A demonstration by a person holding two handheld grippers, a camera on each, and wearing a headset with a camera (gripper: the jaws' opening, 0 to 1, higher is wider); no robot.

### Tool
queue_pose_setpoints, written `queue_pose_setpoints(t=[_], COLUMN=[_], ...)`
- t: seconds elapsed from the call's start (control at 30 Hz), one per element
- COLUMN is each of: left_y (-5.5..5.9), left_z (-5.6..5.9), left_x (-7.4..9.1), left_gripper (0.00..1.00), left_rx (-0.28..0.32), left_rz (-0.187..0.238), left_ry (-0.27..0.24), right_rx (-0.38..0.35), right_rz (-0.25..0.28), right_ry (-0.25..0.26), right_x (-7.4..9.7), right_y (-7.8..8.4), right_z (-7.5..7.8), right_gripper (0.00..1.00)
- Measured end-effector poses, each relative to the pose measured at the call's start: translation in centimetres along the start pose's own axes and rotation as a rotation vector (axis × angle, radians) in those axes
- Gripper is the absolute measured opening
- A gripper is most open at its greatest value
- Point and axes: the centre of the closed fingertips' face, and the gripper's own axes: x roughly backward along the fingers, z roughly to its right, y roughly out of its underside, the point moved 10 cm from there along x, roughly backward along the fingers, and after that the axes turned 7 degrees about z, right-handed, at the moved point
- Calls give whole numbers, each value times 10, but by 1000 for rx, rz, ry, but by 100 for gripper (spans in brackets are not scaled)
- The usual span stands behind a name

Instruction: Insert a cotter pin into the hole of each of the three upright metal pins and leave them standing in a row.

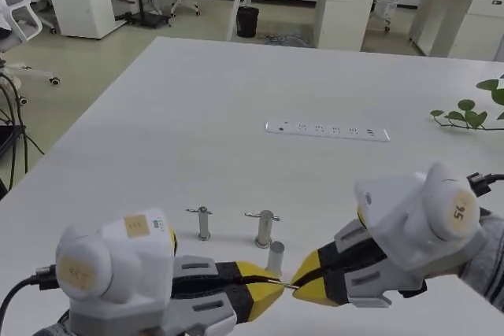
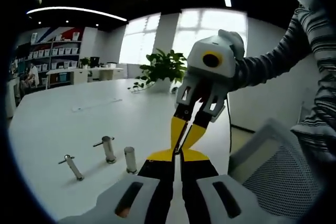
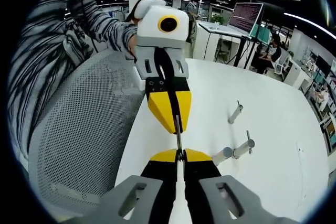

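Three metal pins stand on the white table [image 1: 197, 116]. The left pin [image 1: 204, 223] and the middle pin [image 1: 264, 228] each carry a cotter pin through the top. The nearest pin [image 1: 276, 257] has none. Just in front of it, a thin cotter pin [image 1: 282, 282] is held level between my two grippers, tip to tip. My left gripper [image 1: 270, 289] is shut on one end and my right gripper [image 1: 300, 289] on the other. In the right gripper view the cotter pin [image 3: 178, 136] runs from the left gripper's yellow tips down into the right gripper [image 3: 178, 156]. The bare pin [image 2: 130, 159] stands left of my left gripper [image 2: 181, 154].
A white power strip [image 1: 327, 130] lies further back on the table, and a trailing plant [image 1: 471, 116] reaches in at the right edge. A grey mesh chair [image 3: 79, 145] sits close behind the table's near edge. Desks and cabinets stand beyond the table.
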Motion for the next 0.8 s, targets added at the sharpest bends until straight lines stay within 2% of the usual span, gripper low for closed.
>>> queue_pose_setpoints(t=[0.07, 0.17, 0.27, 0.3, 0.37, 0.53, 0.8], left_y=[1, 5, 9, 10, 11, 15, 22], left_z=[0, -3, -6, -8, -10, -16, -25], left_x=[0, -2, -3, -4, -6, -10, -21], left_gripper=[0, 1, 10, 11, 14, 23, 31], left_rx=[-7, -33, -50, -61, -59, -87, -90], left_rz=[0, -31, -47, -50, -49, -40, -50], left_ry=[-13, -46, -76, -90, -117, -194, -280], right_rx=[18, 59, 63, 64, 67, 25, -20], right_rz=[-14, -54, -102, -138, -163, -215, -278], right_ry=[-3, 44, 90, 111, 129, 150, 174], right_x=[-1, 1, 3, 4, 3, 1, -5], right_y=[0, 0, 4, 7, 11, 20, 36], right_z=[-1, 4, 11, 13, 17, 24, 36], right_gripper=[0, 0, 0, 0, 0, 0, 0])
